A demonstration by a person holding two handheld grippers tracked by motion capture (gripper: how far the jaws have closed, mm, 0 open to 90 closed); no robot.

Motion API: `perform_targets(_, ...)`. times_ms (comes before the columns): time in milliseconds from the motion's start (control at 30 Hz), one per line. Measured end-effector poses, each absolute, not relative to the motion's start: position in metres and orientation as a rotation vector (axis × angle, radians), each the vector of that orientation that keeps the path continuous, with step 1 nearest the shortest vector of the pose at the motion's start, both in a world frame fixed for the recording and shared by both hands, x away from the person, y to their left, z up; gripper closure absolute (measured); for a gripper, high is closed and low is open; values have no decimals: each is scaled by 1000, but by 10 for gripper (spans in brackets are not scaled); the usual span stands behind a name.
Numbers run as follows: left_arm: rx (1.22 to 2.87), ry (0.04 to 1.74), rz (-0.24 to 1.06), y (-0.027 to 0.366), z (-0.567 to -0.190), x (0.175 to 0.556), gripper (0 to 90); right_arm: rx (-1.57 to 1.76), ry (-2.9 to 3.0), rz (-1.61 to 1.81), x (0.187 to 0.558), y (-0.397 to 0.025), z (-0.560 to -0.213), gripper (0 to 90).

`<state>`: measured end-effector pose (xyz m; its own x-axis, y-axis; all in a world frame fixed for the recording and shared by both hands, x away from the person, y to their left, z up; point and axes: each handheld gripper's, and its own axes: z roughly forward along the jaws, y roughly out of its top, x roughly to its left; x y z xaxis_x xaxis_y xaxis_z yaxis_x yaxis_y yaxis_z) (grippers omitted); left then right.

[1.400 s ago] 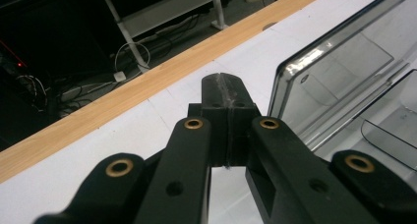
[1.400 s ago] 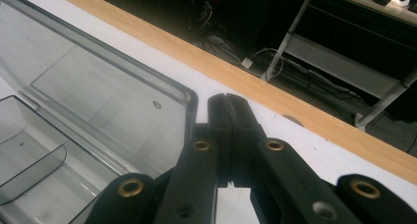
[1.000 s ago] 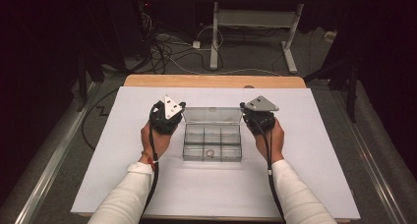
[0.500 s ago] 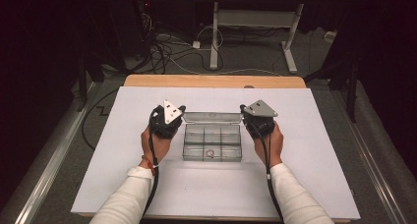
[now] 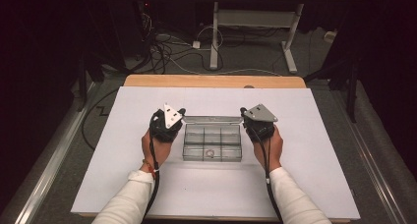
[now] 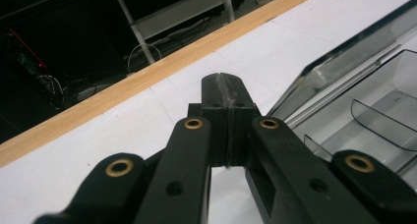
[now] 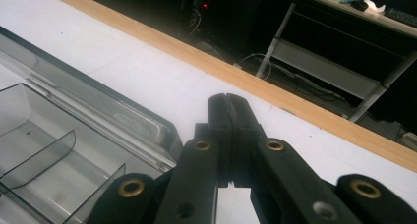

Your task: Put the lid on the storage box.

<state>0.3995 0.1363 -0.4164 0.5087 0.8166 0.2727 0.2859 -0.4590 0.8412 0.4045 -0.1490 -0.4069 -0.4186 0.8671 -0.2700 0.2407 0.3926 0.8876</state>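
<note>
You're bracketing the clear compartment box (image 5: 212, 141) mid-tabletop (image 5: 314, 135), its lid (image 5: 212, 120) lying open at the far edge. Left hand-held gripper (image 5: 180, 112) and right hand-held gripper (image 5: 243, 111) are both fully closed, holding nothing, tips at the lid's back corners. To shut the lid, you're best hooking both corners evenly, lifting together, not jolting the small ring (image 5: 210, 153) inside.

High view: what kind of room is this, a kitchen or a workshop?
Probably a lab or workshop. A white work table holds a clear compartment box, cables tangle on the floor behind it, and a metal desk frame stands farther back. Nothing kitchen-like is in sight.
</note>
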Motion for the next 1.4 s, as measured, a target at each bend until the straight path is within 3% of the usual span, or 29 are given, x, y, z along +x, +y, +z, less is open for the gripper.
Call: perform_targets(1400,1967,930,893,132,-429,384,879,966,1853,975,385,-145,-424,900)
